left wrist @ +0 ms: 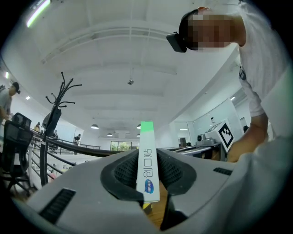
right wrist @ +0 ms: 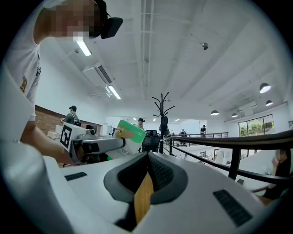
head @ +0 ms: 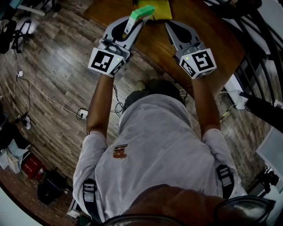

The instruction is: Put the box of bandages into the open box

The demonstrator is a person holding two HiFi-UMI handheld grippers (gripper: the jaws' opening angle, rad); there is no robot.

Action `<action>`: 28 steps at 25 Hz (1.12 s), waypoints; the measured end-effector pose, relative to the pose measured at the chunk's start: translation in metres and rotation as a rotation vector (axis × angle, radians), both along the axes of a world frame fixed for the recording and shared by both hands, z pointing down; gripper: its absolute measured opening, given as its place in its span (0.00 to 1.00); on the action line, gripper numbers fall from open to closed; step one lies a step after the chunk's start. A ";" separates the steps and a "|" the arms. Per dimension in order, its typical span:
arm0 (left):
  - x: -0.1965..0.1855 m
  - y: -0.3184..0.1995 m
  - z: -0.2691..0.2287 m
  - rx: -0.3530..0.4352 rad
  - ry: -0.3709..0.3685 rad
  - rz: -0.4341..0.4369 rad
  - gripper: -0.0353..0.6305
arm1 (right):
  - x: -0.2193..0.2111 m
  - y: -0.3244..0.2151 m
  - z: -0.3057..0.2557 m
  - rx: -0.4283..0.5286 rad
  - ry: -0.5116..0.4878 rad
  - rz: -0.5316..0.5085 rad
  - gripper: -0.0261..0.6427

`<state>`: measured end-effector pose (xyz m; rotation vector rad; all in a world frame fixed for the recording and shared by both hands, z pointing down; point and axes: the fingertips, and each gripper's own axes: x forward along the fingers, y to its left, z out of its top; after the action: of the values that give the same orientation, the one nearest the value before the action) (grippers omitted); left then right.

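Box of bandages point(head: 140, 14): slim white carton with a green end, blue print along the narrow side and a green-and-white broad face. It was clamped edge-on between the pads of the left gripper point(head: 134, 24), with the green end sticking out past the fingertips, and held in the air over the far part of the round wooden table point(head: 212, 35). The right gripper point(head: 170, 25) was held just beside it, jaws closed together with nothing between them. A yellow object point(head: 162, 9) was seen just beyond the box's green end, cut off by the frame edge. Bare tabletop was left to the right of both grippers. The table's curved edge was seen under the grippers, a dark railing point(head: 261, 22) past the table on the right, and plank floor point(head: 48, 66) on the left.
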<state>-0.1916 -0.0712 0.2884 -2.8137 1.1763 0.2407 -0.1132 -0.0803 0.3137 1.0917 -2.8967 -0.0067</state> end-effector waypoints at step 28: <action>0.096 -0.198 0.149 -0.261 -0.616 0.134 0.21 | 0.085 -0.140 0.063 -0.093 -0.026 -0.030 0.09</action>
<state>-0.0953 -0.2695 0.4375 -2.8337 0.9216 -0.7705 -0.0278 -0.2206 0.3767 1.0416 -2.9030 0.1412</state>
